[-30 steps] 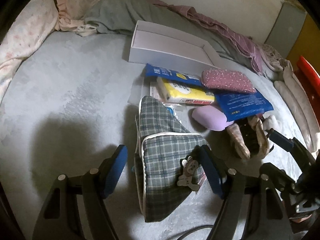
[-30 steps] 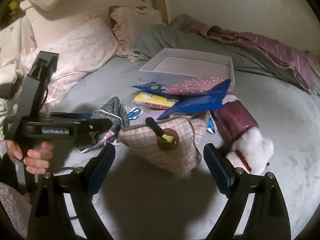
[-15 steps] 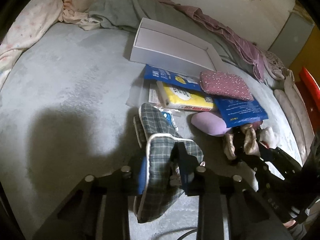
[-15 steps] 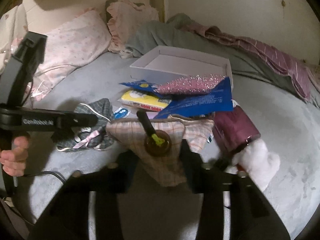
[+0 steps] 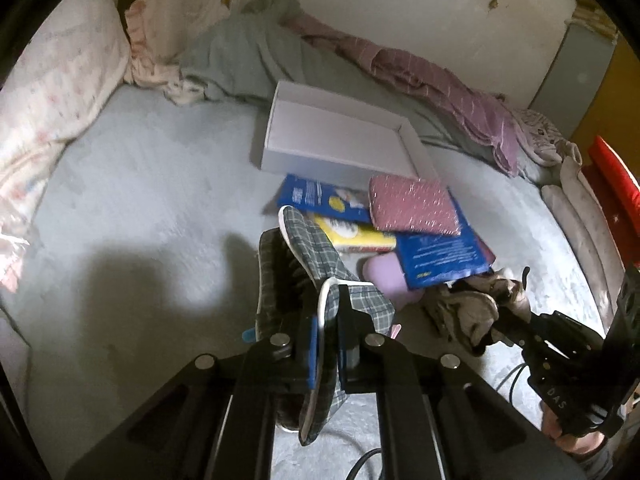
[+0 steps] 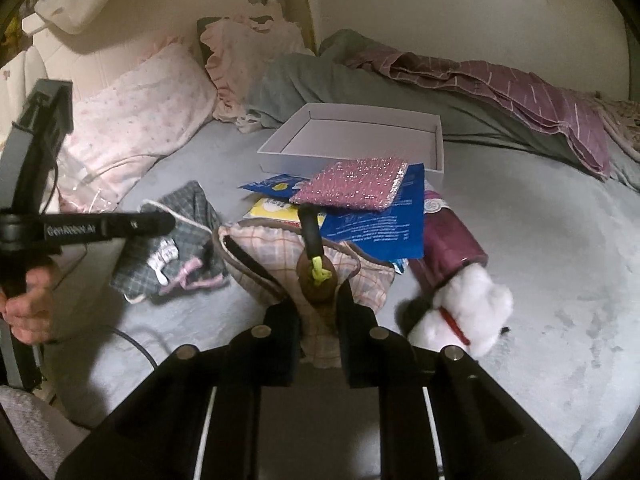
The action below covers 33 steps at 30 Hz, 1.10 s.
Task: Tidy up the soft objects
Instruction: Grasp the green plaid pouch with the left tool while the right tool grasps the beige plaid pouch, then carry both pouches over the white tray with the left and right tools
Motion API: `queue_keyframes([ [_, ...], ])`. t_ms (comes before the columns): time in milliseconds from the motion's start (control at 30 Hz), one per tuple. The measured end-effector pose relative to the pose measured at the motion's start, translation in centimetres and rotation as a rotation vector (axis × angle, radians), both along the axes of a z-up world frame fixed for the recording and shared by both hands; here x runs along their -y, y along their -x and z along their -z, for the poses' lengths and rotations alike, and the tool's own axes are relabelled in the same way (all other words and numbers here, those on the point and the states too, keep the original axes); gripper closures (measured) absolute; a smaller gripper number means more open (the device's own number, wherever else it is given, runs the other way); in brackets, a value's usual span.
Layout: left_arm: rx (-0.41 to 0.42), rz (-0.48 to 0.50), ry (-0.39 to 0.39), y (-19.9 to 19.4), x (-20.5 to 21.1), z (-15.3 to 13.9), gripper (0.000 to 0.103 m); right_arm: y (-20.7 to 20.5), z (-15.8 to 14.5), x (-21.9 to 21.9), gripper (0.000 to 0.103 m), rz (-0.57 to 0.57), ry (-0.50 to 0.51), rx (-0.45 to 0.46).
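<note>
Both jaws just closed — left gripper [image 5: 328, 344] pinching grey plaid slipper [image 5: 304, 264], right gripper [image 6: 318, 320] pink plaid slipper [image 6: 320, 264] — pair lifted, ready for the white box [image 5: 340, 140].

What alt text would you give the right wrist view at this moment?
The right gripper is shut on a pink plaid slipper lying on a grey bedspread. Beyond it are blue packets, a sparkly pink pouch and an open white box; at left, the left gripper holds a grey plaid slipper.
</note>
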<state>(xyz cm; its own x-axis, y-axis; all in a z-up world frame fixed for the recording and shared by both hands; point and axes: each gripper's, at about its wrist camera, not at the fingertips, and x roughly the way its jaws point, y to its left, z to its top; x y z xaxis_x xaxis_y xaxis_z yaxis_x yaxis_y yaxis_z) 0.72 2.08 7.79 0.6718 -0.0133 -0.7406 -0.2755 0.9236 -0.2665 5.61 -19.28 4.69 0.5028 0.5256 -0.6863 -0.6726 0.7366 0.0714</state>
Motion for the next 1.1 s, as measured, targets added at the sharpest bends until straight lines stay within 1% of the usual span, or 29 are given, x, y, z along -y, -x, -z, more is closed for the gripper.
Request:
queue_keyframes([
  [33,0.007,0.000,-0.016,0.2,-0.1,-0.7,0.098,0.1,-0.6,0.0,0.086,-0.001,0.013,0.003],
  [133,0.016,0.003,-0.027,0.2,-0.6,-1.9,0.098,0.1,-2.2,0.0,0.086,0.000,0.040,0.011],
  [200,0.019,0.009,-0.026,-0.2,-1.1,-2.6,0.098,-0.1,-3.2,-0.1,0.086,0.000,0.048,0.008],
  [267,0.017,0.017,-0.042,-0.8,-1.5,-3.5,0.098,-0.6,-4.4,-0.2,0.086,-0.001,0.056,-0.003],
  [333,0.014,0.020,-0.053,-1.3,-1.7,-4.3,0.098,-0.9,-5.5,-0.1,0.086,-0.006,0.050,-0.020],
  [433,0.024,0.040,-0.035,-2.3,-2.3,-5.7,0.097,-1.4,-7.5,0.1,0.086,-0.015,0.032,-0.048],
  [500,0.032,0.052,-0.038,-2.9,-2.4,-6.4,0.098,-1.9,-8.7,0.2,0.086,-0.016,0.025,-0.055],
  [533,0.035,0.054,-0.047,-3.2,-2.4,-6.7,0.098,-2.2,-9.1,0.1,0.086,-0.015,0.023,-0.055],
  [567,0.039,0.055,-0.075,-3.9,-2.4,-7.1,0.097,-2.6,-9.4,-0.1,0.086,-0.013,0.024,-0.053],
  [633,0.039,0.055,-0.113,-5.2,-2.3,-7.3,0.097,-3.8,-10.0,-0.8,0.086,-0.005,0.038,-0.025],
  [733,0.027,0.071,-0.119,-8.0,-2.6,-7.4,0.097,-5.9,-10.3,-2.4,0.086,0.004,0.081,0.013],
  [800,0.023,0.081,-0.106,-9.7,-2.8,-7.3,0.097,-7.7,-10.1,-3.8,0.086,0.017,0.103,0.018],
  [867,0.027,0.084,-0.111,-11.7,-3.0,-7.2,0.097,-9.6,-9.6,-5.3,0.086,0.033,0.127,0.031],
  [967,0.017,0.066,-0.118,-14.6,-3.4,-7.0,0.097,-12.3,-8.3,-7.2,0.086,0.058,0.157,0.042],
  [1100,0.002,0.027,-0.081,-18.3,-4.8,-5.8,0.097,-15.7,-6.2,-9.1,0.086,0.083,0.169,0.026],
])
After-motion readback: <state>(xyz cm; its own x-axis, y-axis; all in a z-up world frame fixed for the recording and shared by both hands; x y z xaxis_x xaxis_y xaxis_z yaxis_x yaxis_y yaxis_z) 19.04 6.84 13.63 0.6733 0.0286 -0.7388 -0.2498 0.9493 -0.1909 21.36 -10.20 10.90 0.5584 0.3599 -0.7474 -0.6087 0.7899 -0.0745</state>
